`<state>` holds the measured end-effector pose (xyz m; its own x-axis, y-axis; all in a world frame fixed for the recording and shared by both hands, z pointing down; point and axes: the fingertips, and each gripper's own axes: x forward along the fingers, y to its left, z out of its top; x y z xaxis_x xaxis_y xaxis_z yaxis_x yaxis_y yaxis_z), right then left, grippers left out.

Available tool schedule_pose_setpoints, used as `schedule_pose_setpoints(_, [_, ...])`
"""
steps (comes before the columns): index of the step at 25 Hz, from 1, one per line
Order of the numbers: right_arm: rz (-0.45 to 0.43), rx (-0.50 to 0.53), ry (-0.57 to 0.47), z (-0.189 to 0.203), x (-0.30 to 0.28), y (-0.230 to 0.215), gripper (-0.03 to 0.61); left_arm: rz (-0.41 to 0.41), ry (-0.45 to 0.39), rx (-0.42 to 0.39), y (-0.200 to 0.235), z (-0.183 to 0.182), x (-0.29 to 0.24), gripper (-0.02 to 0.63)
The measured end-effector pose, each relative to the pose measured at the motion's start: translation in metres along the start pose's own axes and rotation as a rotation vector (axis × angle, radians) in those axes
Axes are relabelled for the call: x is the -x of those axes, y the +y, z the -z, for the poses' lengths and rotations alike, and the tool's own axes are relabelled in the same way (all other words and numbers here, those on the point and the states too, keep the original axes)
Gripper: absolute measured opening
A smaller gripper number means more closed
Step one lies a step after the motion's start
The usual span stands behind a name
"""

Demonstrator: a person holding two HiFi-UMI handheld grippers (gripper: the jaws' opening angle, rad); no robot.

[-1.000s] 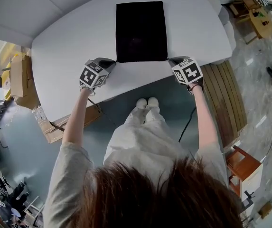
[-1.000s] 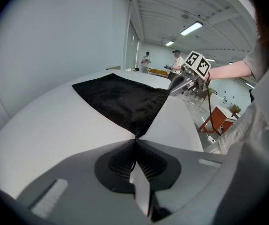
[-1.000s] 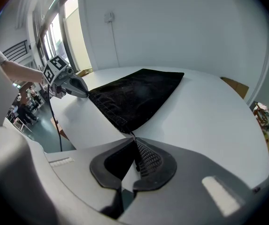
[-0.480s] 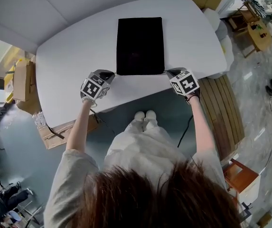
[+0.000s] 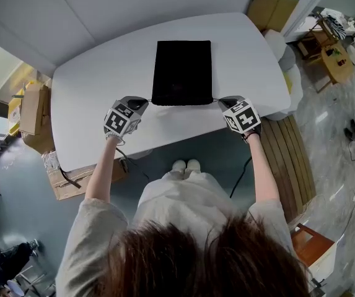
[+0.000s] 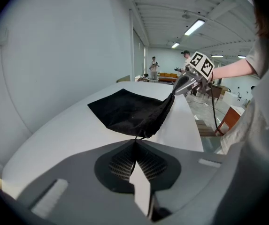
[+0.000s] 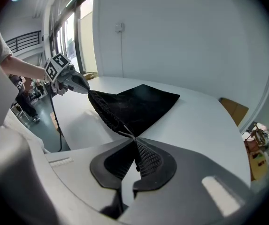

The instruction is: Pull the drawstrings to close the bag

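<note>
A black drawstring bag [image 5: 183, 70] lies flat on the white table [image 5: 103, 79], its mouth edge toward the person. My left gripper [image 5: 145, 101] is shut on the left drawstring [image 6: 137, 138] at the bag's near left corner. My right gripper [image 5: 220, 100] is shut on the right drawstring [image 7: 128, 135] at the near right corner. Both strings run taut from the jaws to the bag's gathered mouth [image 6: 157, 118], which is lifted off the table between the grippers. In the right gripper view the bag [image 7: 139, 104] stretches across to the left gripper [image 7: 85, 89].
The table's front edge [image 5: 183, 138] lies just under both grippers. Cardboard boxes [image 5: 31, 107] stand on the floor at the left, a wooden slatted bench [image 5: 292, 135] at the right. People stand far off in the room in the left gripper view.
Both grippers have drawn a little farther apart from the bag's corners, and the strings now show between jaws and bag. The head camera has shifted, so the table sits lower in view.
</note>
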<state>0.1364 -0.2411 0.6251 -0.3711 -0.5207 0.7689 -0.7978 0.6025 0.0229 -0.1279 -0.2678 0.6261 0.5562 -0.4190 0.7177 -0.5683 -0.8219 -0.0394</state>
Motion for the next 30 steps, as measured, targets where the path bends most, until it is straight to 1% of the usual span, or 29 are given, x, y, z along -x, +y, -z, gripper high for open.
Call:
schedule_pose_setpoints(4, [0.007,0.018,-0.029,-0.013,0.007,-0.008,0.012,-0.039,-0.047,0.011,0.007,-0.017,0.008,0.002])
schedule_pose_setpoints(8, [0.029,0.01,-0.067,-0.025,0.012,-0.018,0.012,-0.087,-0.106,0.052,0.012,-0.033,0.013,0.002])
schedule_pose_setpoints(12, [0.06,0.017,-0.101,-0.04,0.019,-0.029,0.012,-0.108,-0.124,0.043,0.014,-0.043,0.016,0.002])
schedule_pose_setpoints(17, [0.08,0.019,-0.143,-0.053,0.027,-0.041,0.012,-0.14,-0.168,0.044,0.021,-0.06,0.023,0.002])
schedule_pose_setpoints(21, [0.098,0.015,-0.178,-0.064,0.032,-0.048,0.012,-0.177,-0.2,0.025,0.027,-0.076,0.03,0.002])
schedule_pose_setpoints(25, [0.119,0.01,-0.207,-0.075,0.038,-0.057,0.012,-0.192,-0.245,0.039,0.032,-0.087,0.032,0.002])
schedule_pose_setpoints(30, [0.131,0.007,-0.237,-0.088,0.044,-0.065,0.012,-0.243,-0.289,0.05,0.04,-0.101,0.044,0.002])
